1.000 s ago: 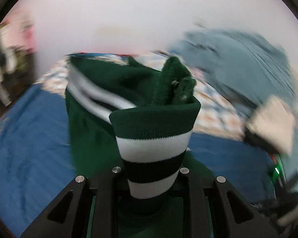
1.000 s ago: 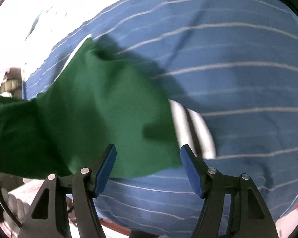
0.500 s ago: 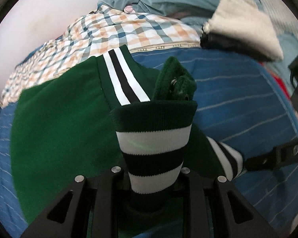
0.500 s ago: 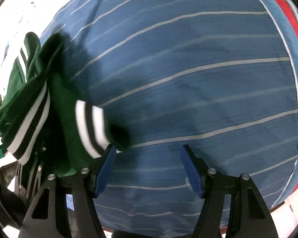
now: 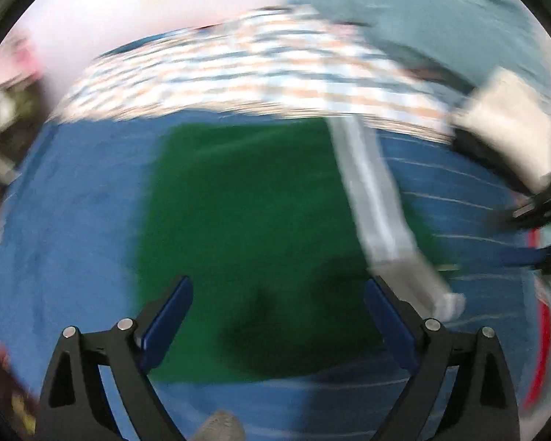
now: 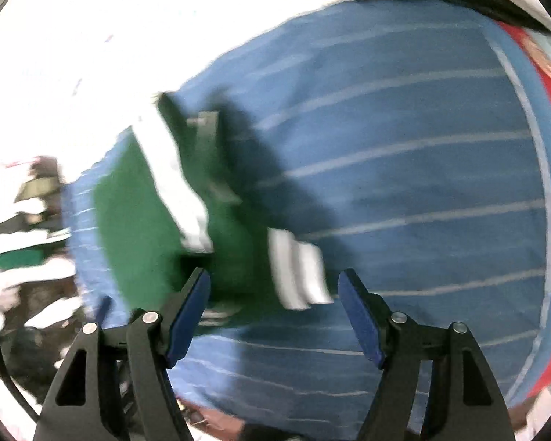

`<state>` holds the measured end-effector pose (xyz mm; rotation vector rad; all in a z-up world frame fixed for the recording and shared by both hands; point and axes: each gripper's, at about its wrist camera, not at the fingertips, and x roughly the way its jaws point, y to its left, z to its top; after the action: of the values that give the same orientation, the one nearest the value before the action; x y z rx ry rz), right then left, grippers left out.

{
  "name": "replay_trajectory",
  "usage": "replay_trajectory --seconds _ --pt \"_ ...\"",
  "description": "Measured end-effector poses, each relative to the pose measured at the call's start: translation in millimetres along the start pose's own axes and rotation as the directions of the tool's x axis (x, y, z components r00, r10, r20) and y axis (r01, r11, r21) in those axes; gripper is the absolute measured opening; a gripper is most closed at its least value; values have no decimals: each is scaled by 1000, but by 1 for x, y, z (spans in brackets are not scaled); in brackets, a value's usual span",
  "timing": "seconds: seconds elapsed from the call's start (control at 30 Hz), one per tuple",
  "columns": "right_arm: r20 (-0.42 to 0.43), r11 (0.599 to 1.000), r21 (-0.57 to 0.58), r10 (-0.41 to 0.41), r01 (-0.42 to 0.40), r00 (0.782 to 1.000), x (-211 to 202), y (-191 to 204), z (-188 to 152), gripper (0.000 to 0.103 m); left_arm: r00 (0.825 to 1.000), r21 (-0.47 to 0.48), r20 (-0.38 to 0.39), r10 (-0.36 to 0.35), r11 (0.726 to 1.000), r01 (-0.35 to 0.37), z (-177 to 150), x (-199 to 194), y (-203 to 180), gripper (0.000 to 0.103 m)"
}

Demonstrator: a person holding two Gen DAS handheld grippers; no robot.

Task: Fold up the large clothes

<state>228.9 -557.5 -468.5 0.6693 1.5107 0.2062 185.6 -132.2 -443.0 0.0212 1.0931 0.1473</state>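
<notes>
A dark green garment (image 5: 246,202) with a white striped band (image 5: 374,198) lies spread on the blue striped bed sheet (image 5: 73,220). My left gripper (image 5: 278,283) hovers over its near edge. Its jaws are opening wide and the blue pads touch nothing. In the right wrist view the same garment (image 6: 136,228) lies bunched at the left, and its white-striped cuff (image 6: 297,268) sits just beyond my right gripper (image 6: 273,273). That gripper's jaws are opening too, with nothing between them. Both views are blurred by motion.
A checked cloth (image 5: 238,73) lies behind the garment, with a grey-blue pile (image 5: 440,18) and a pale folded item (image 5: 507,117) at the back right. A red edge (image 6: 532,81) borders the sheet (image 6: 404,147). Clutter (image 6: 29,220) stands off the bed's left side.
My left gripper has let go of the striped cuff and opened wide, and the garment now lies flat on the sheet. The right gripper has shifted, so cuff and garment sit nearer its fingers.
</notes>
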Motion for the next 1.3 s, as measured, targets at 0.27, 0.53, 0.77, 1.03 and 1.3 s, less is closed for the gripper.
replay_trajectory --seconds 0.27,0.53,0.77,1.03,1.3 --pt "-155 992 -120 32 -51 987 61 58 4 74 888 -208 -273 371 878 -431 -78 70 142 95" --pt "-147 996 -83 18 -30 989 93 46 -9 9 899 -345 -373 230 865 -364 -113 132 170 103" --pt "25 999 -47 -16 17 1000 33 46 -44 7 927 -403 -363 95 881 -248 -115 136 186 103" --pt "-86 994 42 -102 105 991 84 18 -31 7 924 -425 -326 201 842 -334 -85 74 203 103" --pt "-15 994 -110 7 -8 1000 26 81 17 63 958 -316 -146 246 906 -280 12 67 161 103"
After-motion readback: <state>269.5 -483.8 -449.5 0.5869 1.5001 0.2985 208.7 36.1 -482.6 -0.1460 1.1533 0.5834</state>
